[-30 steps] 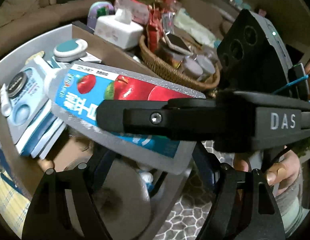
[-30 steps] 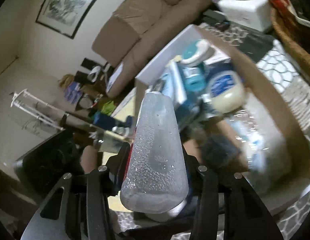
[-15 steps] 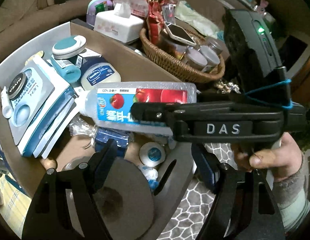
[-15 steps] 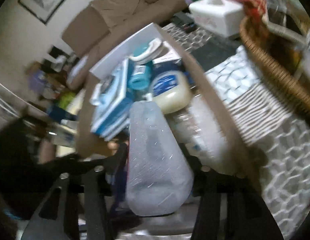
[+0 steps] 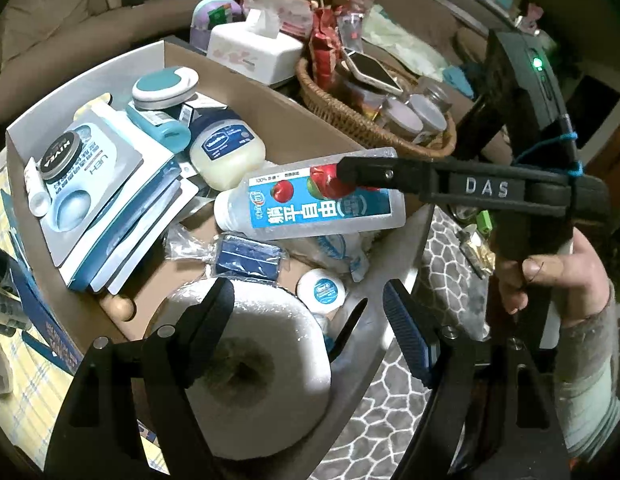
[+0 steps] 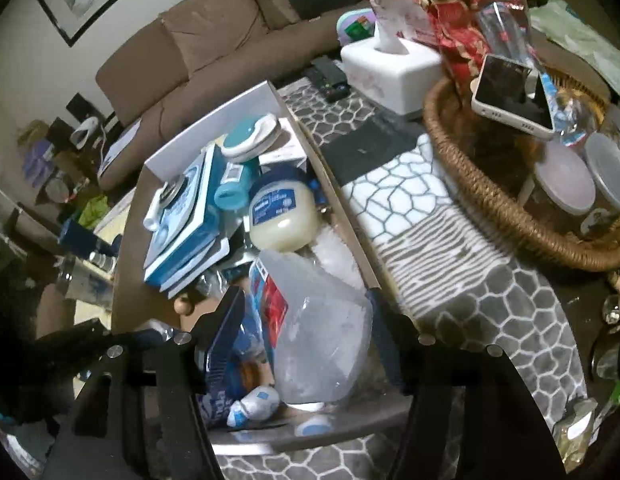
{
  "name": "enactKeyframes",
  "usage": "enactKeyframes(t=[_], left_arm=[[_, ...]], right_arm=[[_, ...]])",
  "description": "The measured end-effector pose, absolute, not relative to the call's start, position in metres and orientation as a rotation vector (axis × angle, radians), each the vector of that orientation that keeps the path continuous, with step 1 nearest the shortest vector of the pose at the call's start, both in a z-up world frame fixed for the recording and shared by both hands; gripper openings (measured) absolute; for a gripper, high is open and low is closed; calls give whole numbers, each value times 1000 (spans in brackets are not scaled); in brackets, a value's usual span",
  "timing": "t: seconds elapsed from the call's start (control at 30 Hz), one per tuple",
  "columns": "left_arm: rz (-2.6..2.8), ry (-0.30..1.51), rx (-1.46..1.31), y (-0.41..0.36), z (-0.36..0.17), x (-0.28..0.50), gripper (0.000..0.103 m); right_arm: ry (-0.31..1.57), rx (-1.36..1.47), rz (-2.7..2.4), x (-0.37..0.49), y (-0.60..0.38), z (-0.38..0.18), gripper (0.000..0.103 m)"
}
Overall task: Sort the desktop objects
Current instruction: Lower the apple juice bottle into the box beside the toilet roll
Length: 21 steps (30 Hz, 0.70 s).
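A frosted plastic bottle with a blue apple label (image 5: 302, 208) lies on its side in the cardboard box (image 5: 294, 120), on top of other items. In the right wrist view the bottle's base (image 6: 325, 328) sits between the fingers of my right gripper (image 6: 310, 316). Its jaws are opening, and a gap shows on the left side, so the pads no longer press on it. One right finger (image 5: 373, 172) lies across the bottle in the left wrist view. My left gripper (image 5: 306, 296) hangs open and holds nothing, above a wrapped paper roll (image 5: 262, 360) at the box's near end.
The box also holds a Vaseline jar (image 5: 226, 152), a Nivea pack (image 5: 82, 176), a teal case (image 5: 166, 88) and a small round floss case (image 5: 321, 290). A wicker basket (image 6: 489, 208) with a phone (image 6: 509, 92) and jars stands on the right. A white tissue box (image 6: 389, 68) stands behind it.
The right gripper carried the bottle down into the box and tipped forward. Its jaws have widened off the bottle. The left gripper stayed over the paper roll.
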<state>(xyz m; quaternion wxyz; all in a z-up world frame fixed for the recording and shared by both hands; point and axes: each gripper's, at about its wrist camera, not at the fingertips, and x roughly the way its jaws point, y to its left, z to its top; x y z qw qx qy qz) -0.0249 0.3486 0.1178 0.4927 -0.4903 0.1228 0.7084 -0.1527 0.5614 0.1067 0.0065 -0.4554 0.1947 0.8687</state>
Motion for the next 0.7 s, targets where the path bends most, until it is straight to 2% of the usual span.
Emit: enactKeyframes(t=[0.1,0.27,0.5,0.6,0.63,0.7], left_arm=[[1722,301,-1187,349,117,-23,76],[1723,305,-1186,349,117,-22,78],[1725,304,-1192,349,117,-20,78],[1723,310,-1192,347,117,-18,78],[1724,312,-1192,346,117,-17,78],[1730,304,-1192,343,117,-18,78]], right_arm=[[469,-1470,2728,-155,547,106,52],[416,-1543,2731,-163,527,94,51],[537,-1654,2713,-182,514,63,46],[469,-1624,2706,-179,514,79,50],[462,-1578,2722,-174,517,90,57],[498,-1516,2755,-168,523,103,63]])
